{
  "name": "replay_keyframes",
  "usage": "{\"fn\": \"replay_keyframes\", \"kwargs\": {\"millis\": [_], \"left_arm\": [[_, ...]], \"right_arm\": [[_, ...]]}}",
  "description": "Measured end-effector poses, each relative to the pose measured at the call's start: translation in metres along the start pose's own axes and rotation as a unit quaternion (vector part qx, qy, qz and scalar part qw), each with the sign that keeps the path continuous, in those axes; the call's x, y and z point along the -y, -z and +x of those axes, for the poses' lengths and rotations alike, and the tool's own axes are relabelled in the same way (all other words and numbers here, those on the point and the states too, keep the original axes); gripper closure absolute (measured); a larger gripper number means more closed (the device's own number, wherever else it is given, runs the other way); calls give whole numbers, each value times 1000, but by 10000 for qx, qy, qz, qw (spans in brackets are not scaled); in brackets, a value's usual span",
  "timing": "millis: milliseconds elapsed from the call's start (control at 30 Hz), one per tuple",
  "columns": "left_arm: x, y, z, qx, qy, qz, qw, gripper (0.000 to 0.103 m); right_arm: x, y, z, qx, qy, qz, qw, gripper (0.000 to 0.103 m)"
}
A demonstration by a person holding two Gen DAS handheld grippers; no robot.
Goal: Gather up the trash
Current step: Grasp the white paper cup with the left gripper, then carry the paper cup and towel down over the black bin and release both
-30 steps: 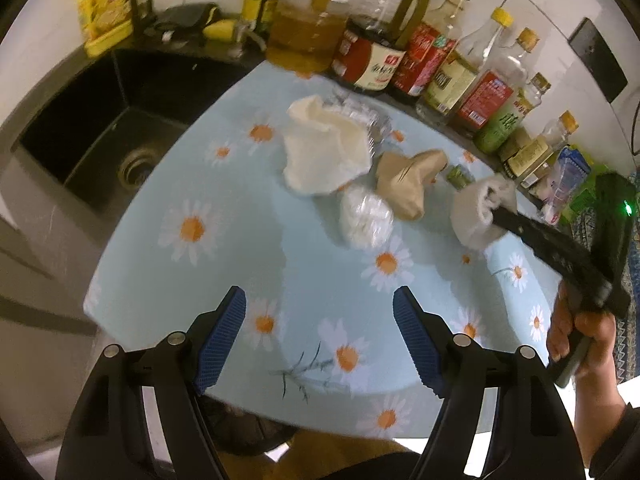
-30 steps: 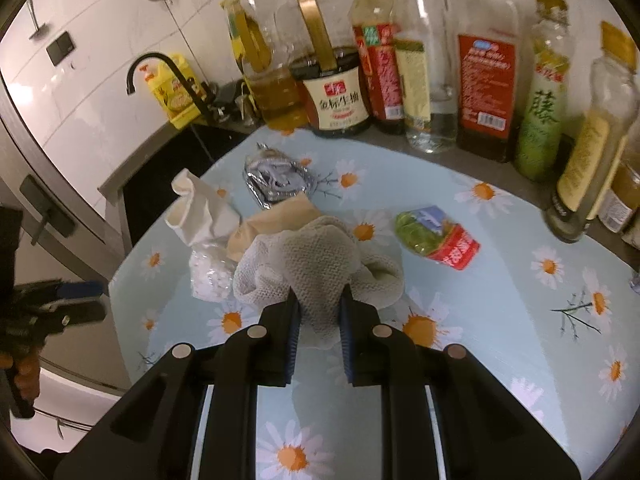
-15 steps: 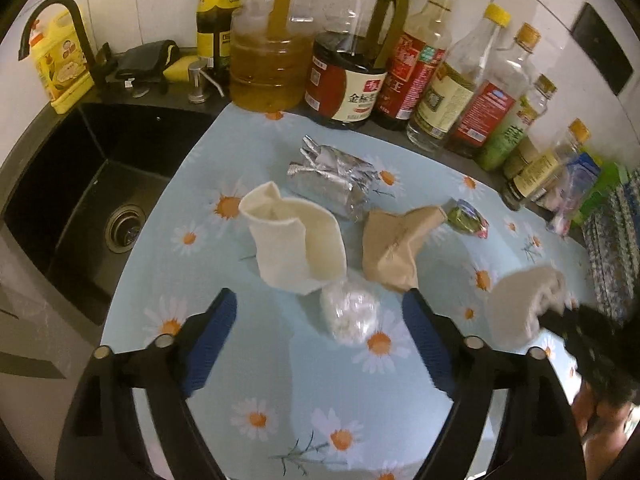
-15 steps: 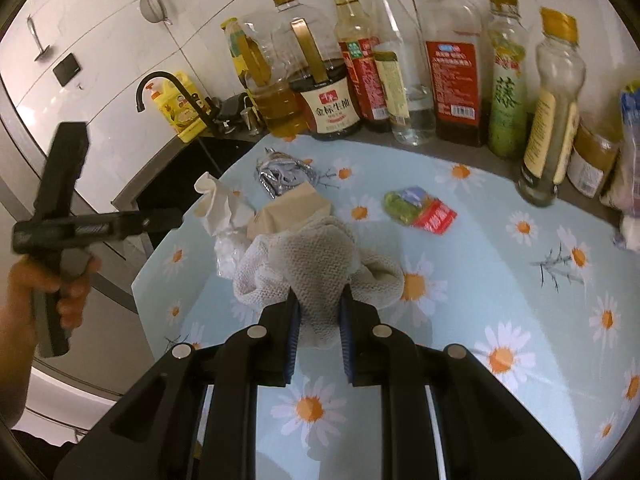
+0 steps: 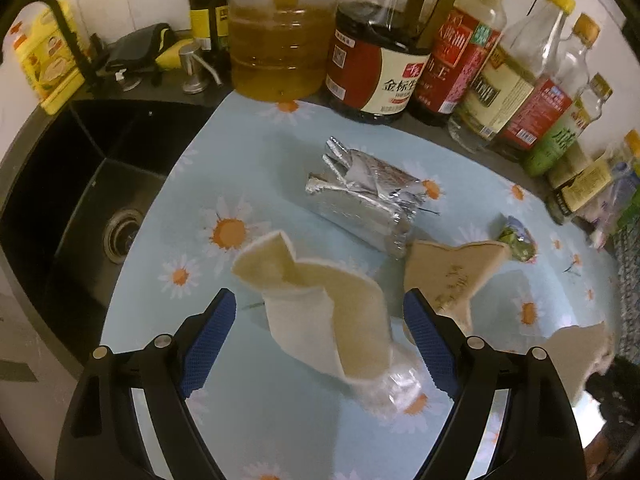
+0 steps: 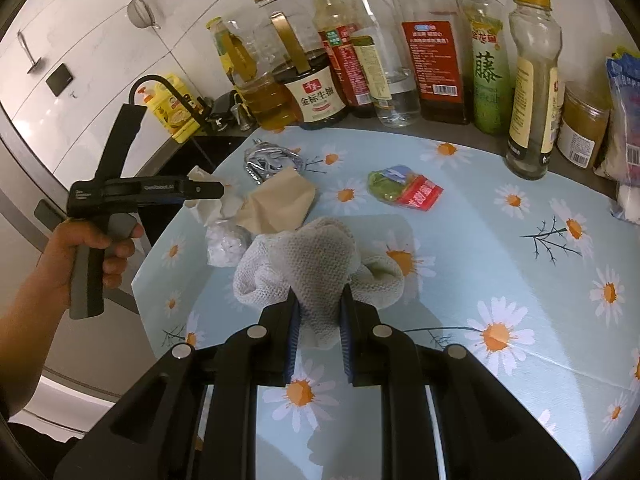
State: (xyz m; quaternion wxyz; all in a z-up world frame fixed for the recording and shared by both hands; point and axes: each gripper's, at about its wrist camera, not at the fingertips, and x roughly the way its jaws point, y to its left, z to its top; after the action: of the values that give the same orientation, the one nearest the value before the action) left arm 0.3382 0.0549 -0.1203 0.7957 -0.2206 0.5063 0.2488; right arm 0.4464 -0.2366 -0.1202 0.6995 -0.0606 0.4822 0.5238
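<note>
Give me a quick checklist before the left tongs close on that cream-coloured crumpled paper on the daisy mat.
1. Left tongs open wide enough: ok, the jaws stand well apart.
2. Cream-coloured crumpled paper between the pads: ok, it sits in the gap.
3. Pads touching the paper: cannot tell, the view is blurred.
4. Clear crinkled plastic wad out of the grasp: not ok, it lies against the paper's lower end and could be caught too.
5. Right tongs secure on the white knitted cloth: ok, shut on it.
6. Tan crumpled paper outside the jaws: ok, it lies beyond the right pad.
</note>
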Motion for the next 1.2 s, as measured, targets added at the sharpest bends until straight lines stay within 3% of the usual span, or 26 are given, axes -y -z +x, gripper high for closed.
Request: {"fn": "replay_keyframes", "kwargs": {"millis": [233,300,367,400,467,867,1200], "left_arm": [[-9,-2,19,-147,-18,-54,9999,25],[-8,-2,22,-204,24,23,9998,41],[-8,-2,24,-195,-2,78,9998,46],[-10,-2,23,-167,11,82,9998,56],[-12,-2,22,-146,21,78,9999,63],[-25,9,-6,166,224,305,9991,64],[-39,42,-54,373,697,656,9947,64]], "right_arm": [[5,2,2,-62,20,115,9999,84],[6,2,2,-65,46,135,9999,84],[6,2,2,-66,63,154,9998,84],[5,2,1,-59,78,161,9998,84],[4,3,0,-42,96,165,9998,84],[-29,6,-6,102,282,128,9995,84],[-81,23,-10,187,455,142,9987,84]]}}
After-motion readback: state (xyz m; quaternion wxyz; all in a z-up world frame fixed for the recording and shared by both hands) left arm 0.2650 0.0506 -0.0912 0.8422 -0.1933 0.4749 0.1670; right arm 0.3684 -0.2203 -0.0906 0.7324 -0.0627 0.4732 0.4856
